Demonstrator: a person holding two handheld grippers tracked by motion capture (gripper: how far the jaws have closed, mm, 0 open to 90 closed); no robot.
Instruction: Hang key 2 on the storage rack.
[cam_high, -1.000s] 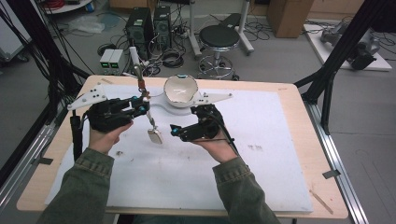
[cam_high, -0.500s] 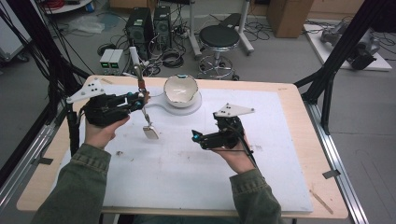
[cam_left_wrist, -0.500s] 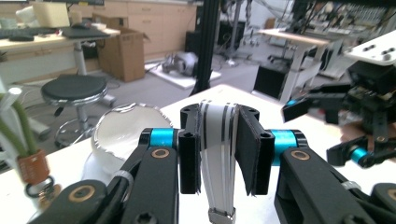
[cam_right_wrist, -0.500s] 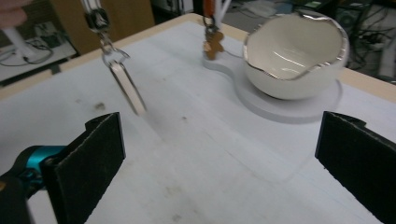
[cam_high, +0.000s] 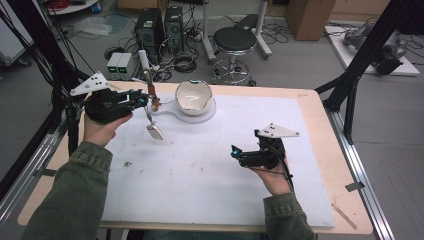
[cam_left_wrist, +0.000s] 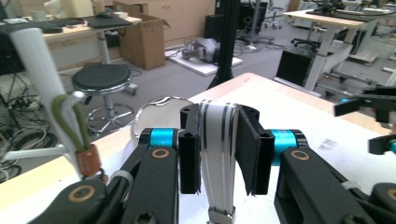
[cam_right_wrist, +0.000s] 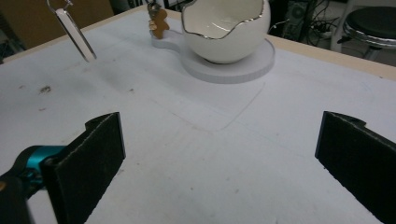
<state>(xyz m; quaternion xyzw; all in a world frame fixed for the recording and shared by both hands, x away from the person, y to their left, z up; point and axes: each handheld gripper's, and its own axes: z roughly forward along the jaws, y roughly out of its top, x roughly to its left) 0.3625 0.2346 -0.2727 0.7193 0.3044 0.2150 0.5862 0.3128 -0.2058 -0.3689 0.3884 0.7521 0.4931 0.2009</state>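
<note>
While the left claw (cam_left_wrist: 218, 154) pinches a striped strap (cam_left_wrist: 215, 140) at frame left, the right claw (cam_right_wrist: 219, 158) gapes wide at lower right above the tabletop (cam_high: 310, 107).

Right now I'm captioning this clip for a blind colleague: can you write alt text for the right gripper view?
The right hand-held gripper hangs open over a white mat, gripping nothing. Beyond it a white eggshell-shaped bowl with a silver rim sits on a white base. A flat silvery strip dangles at upper left.
</note>
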